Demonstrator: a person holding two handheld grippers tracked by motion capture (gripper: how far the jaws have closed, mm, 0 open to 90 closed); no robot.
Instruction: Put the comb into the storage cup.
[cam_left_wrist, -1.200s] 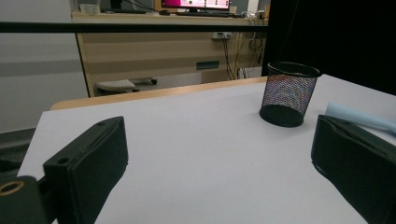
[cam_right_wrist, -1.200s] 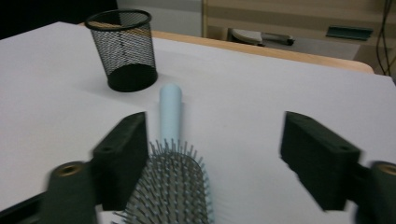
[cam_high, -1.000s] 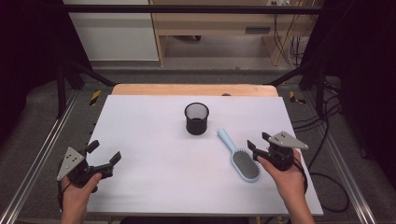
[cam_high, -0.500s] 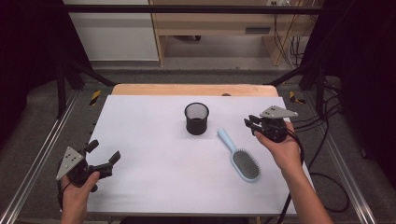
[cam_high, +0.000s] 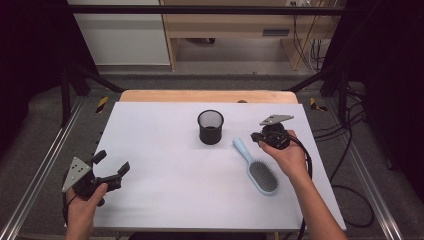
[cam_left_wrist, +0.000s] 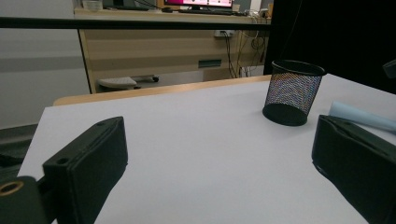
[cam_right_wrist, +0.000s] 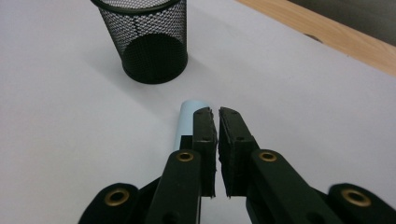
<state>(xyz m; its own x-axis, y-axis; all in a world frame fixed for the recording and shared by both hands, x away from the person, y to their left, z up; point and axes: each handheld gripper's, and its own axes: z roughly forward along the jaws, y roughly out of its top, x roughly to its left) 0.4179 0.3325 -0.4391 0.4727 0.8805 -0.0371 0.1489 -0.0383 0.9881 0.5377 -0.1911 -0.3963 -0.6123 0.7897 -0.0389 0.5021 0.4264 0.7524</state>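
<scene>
Two grippers are working our white table (cam_high: 165, 150): the left gripper (cam_high: 111, 170) is resting near the front edge with jaws spread wide and empty, while the right gripper (cam_right_wrist: 217, 114), jaws just closing to shut on nothing, is hovering over the handle tip of the light-blue hairbrush (cam_high: 257, 167) lying beside the black mesh cup (cam_high: 210, 127)

Black wire-mesh metal cup (cam_high: 210, 127); smooth pale-blue plastic hairbrush (cam_high: 256, 166); matt white table (cam_high: 165, 165), wooden edge.
</scene>
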